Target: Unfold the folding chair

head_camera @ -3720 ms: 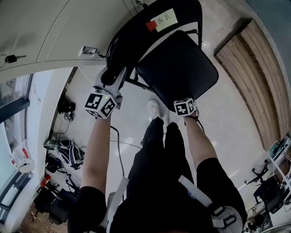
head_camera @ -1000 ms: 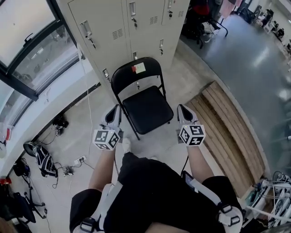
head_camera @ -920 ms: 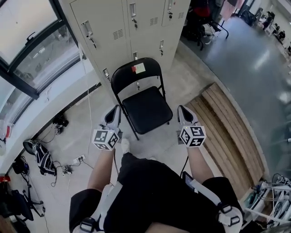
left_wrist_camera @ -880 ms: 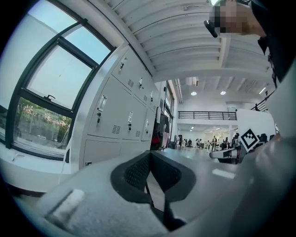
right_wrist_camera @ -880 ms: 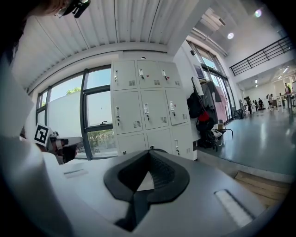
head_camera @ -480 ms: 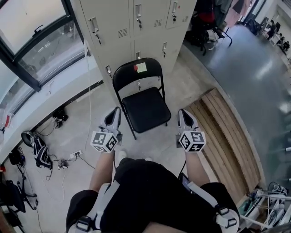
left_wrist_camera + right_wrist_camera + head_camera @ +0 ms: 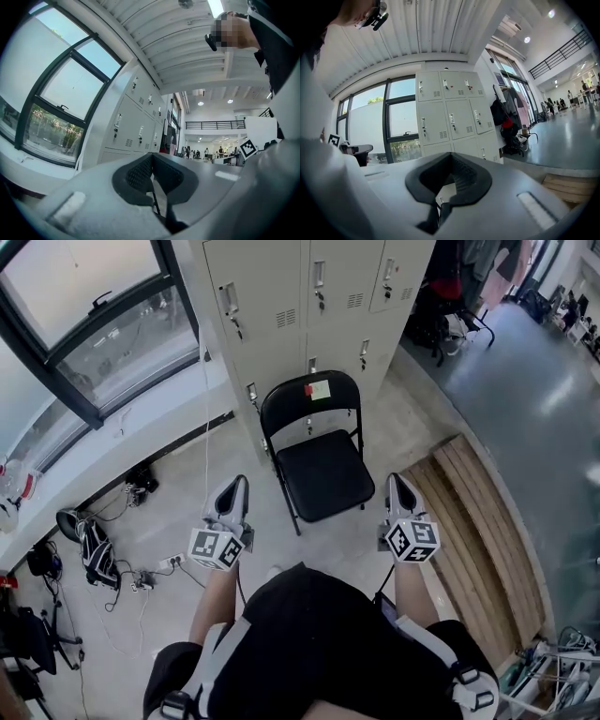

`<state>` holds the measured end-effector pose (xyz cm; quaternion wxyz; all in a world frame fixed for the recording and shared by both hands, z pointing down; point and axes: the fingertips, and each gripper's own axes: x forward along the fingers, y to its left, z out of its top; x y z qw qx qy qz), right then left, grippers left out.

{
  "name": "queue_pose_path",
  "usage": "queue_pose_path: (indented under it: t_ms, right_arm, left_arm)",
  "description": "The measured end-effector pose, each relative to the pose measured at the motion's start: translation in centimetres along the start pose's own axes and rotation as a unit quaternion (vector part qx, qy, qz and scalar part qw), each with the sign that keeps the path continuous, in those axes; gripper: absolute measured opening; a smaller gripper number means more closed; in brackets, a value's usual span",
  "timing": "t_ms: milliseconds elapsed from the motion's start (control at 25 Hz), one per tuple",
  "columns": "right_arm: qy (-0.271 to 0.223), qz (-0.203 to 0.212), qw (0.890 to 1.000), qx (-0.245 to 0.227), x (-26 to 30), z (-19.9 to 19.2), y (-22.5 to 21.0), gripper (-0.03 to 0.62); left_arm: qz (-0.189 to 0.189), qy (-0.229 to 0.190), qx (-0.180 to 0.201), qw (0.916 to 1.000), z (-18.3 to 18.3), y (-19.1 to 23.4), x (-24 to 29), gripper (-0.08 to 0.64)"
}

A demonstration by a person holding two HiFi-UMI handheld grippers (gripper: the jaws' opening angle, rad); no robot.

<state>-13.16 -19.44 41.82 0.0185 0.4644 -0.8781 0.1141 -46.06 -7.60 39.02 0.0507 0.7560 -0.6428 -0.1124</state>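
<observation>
Head view, from the left: a big window [image 7: 89, 329] runs above a pale ledge, and bags and cables [image 7: 94, 554] lie on the floor [image 7: 178, 512] below it. The left tool [image 7: 234, 487] hangs over bare floor, clear of the chair. In the left gripper view, the 2 jaws of this tool [image 7: 152, 158] are clenched together with nothing between them.

The black folding chair [image 7: 323, 474] stands unfolded on the floor between the 2 tools and touches neither. Its back is toward the grey lockers [image 7: 314, 292] and carries a red and pale label [image 7: 318, 389].

The right tool [image 7: 397, 486] hangs just beside the seat's right edge. In the right gripper view, this tool [image 7: 451, 160] is likewise clenched and empty. Wooden planks [image 7: 483, 521] lie on the floor further right.
</observation>
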Motion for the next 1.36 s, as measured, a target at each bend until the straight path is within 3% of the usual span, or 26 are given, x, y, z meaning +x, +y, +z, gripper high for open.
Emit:
queue_pose_path:
  t_ms: [440,1000,1360]
  right_arm:
    - [0.0,0.011,1.0,-0.005,1.4,-0.4,4.4,0.005]
    - [0.001,-0.011,1.0,-0.003,0.7,-0.3,4.2,0.005]
    - [0.002,-0.01,1.0,-0.011,0.9,0.0,4.3,0.005]
  left_arm:
    - [-0.02,0.0,0.007,0.9998,0.8,2.1,-1.0,0.0]
    - [-0.035,-0.007,-0.013,0.9993,0.3,2.3,-0.3,0.0]
    - [-0.024,-0.007,-0.022,0.9994,-0.1,2.9,-0.6,0.0]
